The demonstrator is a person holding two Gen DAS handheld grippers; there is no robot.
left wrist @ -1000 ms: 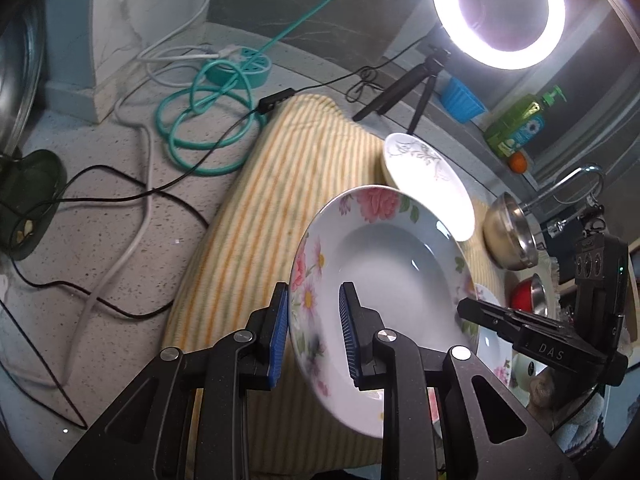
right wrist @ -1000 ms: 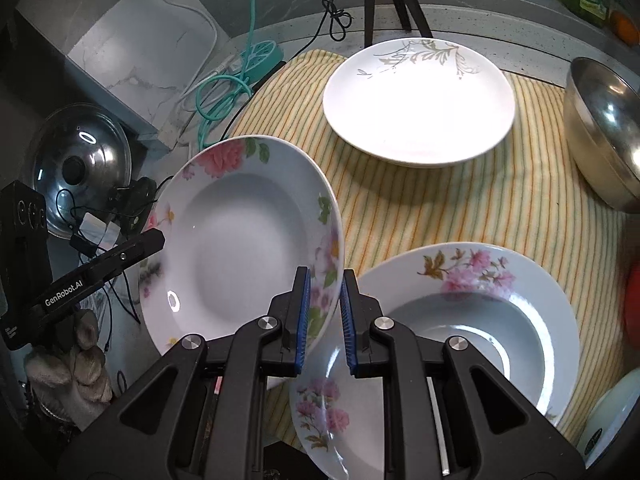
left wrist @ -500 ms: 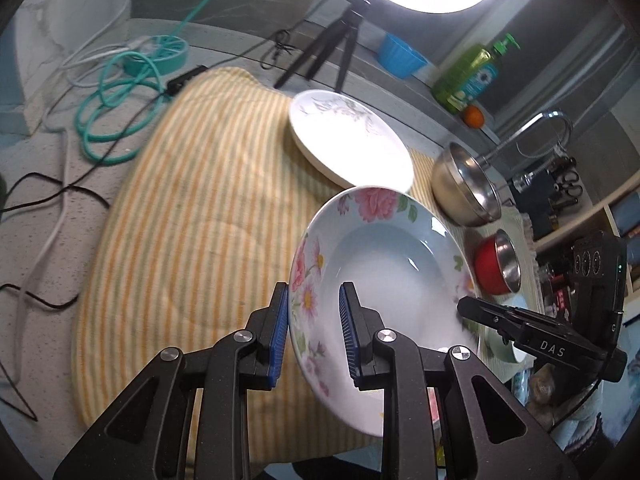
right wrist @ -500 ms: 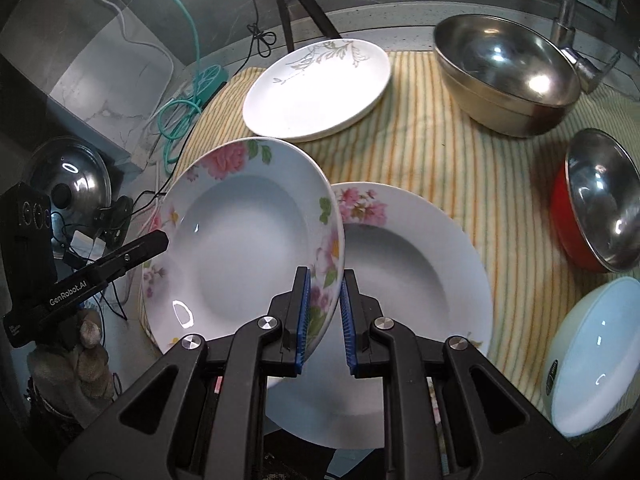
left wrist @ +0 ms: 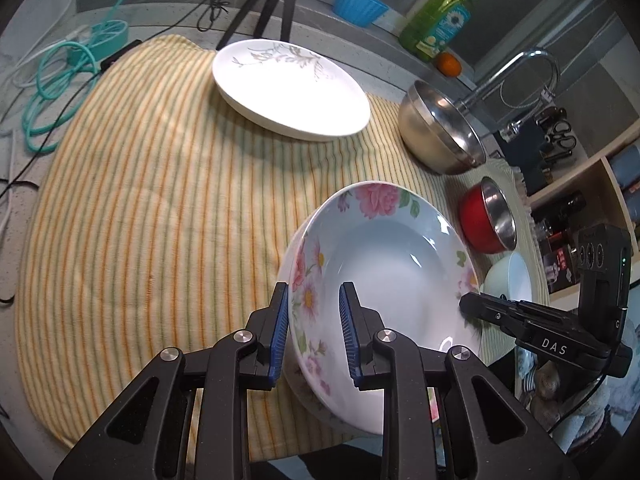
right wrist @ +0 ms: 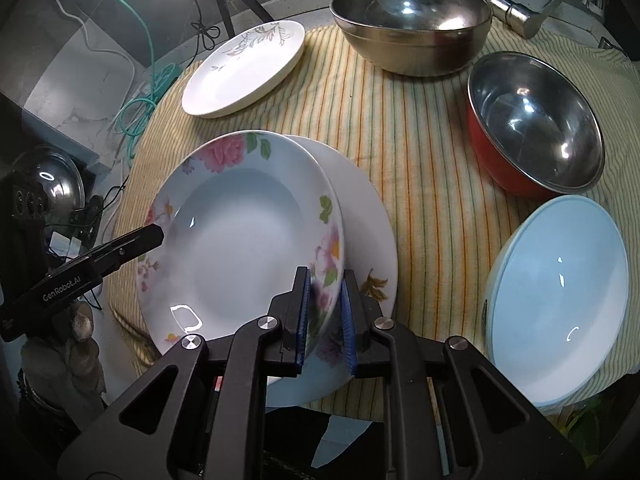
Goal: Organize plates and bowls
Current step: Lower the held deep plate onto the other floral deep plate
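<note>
Both grippers hold one deep floral plate (left wrist: 384, 264) by opposite rims. My left gripper (left wrist: 314, 334) is shut on its left rim; my right gripper (right wrist: 323, 316) is shut on its right rim. The plate (right wrist: 240, 236) is tilted and sits just over a second floral plate (right wrist: 368, 216) on the striped cloth (left wrist: 152, 216); whether they touch is unclear. A white plate with a grey leaf pattern (left wrist: 288, 88) lies at the back. A large steel bowl (right wrist: 412, 20), a red steel bowl (right wrist: 536, 120) and a pale blue bowl (right wrist: 556, 304) are to the right.
A tripod (left wrist: 272, 0), teal hose (left wrist: 52, 92) and cables lie at the back left. A soap bottle (left wrist: 440, 24), blue cup (left wrist: 360, 8) and faucet (left wrist: 520, 68) stand behind. A pot lid (right wrist: 52, 180) lies left of the cloth.
Both grippers have carried the floral plate to the right and lowered it over the second floral plate. The grip on both rims is unchanged.
</note>
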